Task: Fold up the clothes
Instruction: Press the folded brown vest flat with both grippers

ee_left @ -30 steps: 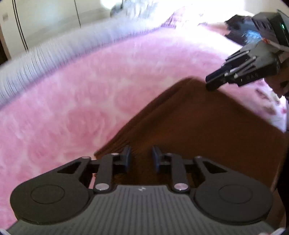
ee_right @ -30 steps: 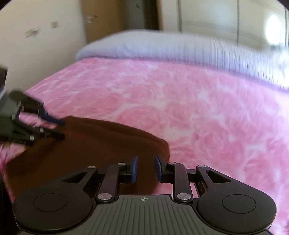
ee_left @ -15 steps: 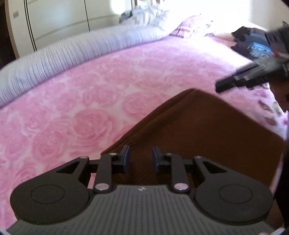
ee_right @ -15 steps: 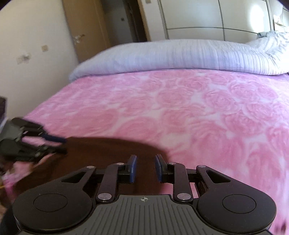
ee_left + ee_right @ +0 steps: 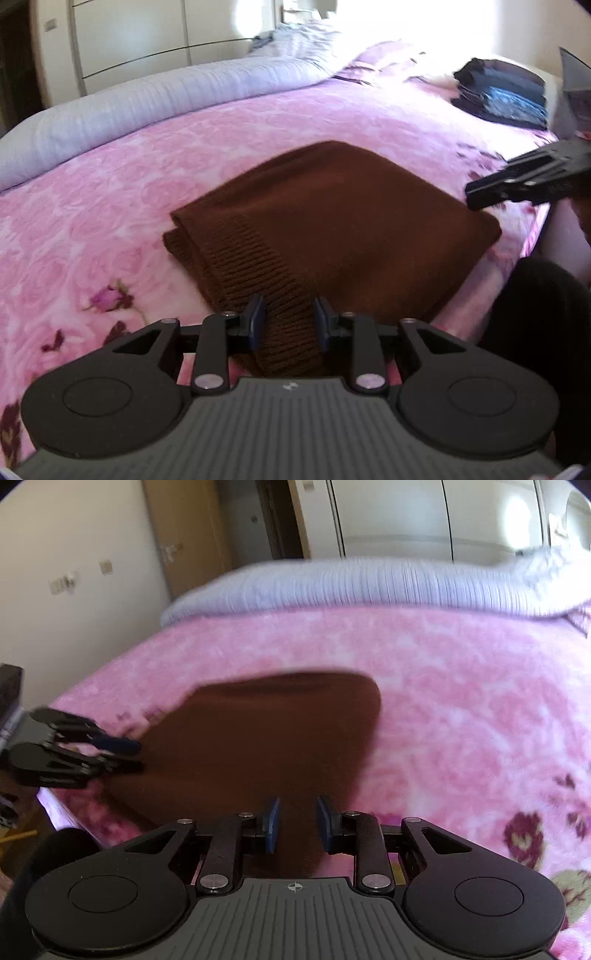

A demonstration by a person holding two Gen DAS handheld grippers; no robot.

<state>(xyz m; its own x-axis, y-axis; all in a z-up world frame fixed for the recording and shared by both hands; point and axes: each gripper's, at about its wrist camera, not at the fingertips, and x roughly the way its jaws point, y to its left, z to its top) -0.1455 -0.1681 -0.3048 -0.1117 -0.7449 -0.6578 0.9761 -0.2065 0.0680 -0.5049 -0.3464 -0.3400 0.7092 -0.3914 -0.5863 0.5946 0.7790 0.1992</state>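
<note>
I see a plain brown sweater [image 5: 332, 221] with a ribbed hem, lying on my pink rose-patterned bedspread [image 5: 110, 192]. The bolster [image 5: 369, 587] is pale lilac with fine stripes; my fingers' pads [image 5: 272, 825] are blue.

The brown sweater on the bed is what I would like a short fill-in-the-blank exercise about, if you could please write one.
1. The brown sweater lies folded on a bedspread whose main colour is ____.
2. The left gripper has its jaws ____, with the sweater's ribbed hem between them.
3. The pile of dark clothes lies on the bed ____ the sweater, toward the bright far corner.
4. The long striped pillow is pale ____.

Missing words: pink; open; beyond; purple
</note>
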